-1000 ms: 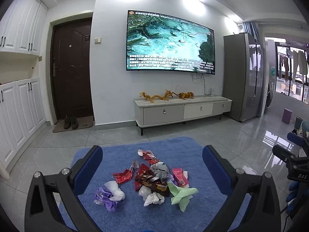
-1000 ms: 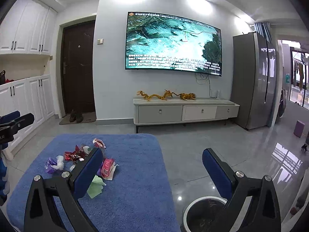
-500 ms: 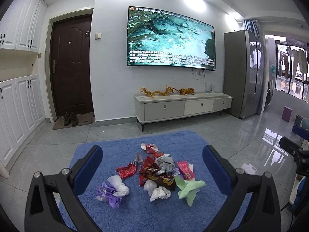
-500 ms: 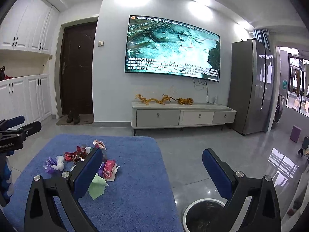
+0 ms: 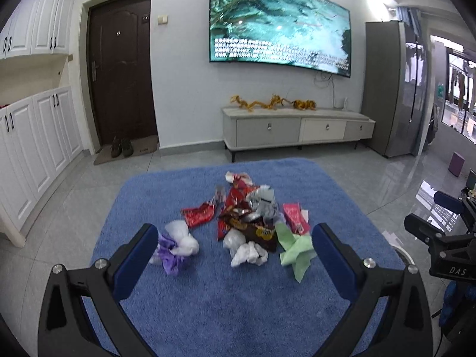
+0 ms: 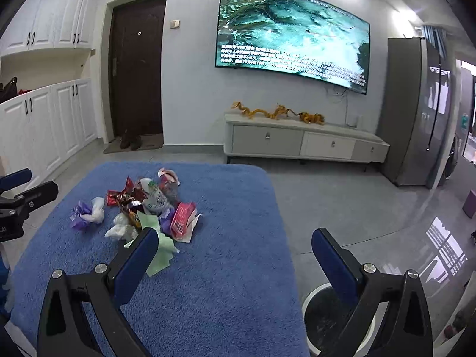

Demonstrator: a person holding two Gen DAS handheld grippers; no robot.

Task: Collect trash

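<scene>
A home living room: wall-mounted television point(image 5: 279, 26), low media cabinet point(image 5: 297, 126), entrance door point(image 5: 122, 71), white cupboards point(image 5: 29, 136).

A blue fuzzy cloth covers the bench point(image 5: 238, 312). Heaped near its middle lie crumpled wrappers point(image 5: 247, 217): red packets, a brown one, silver foil. Beside them rest a purple-and-white wad point(image 5: 175, 247), white tissue point(image 5: 248, 254) and a pale green sheet point(image 5: 294, 247).

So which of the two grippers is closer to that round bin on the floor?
Right. The right gripper hangs almost over the bin, off the blue mat's edge. The left gripper faces the trash pile, further away.
</scene>
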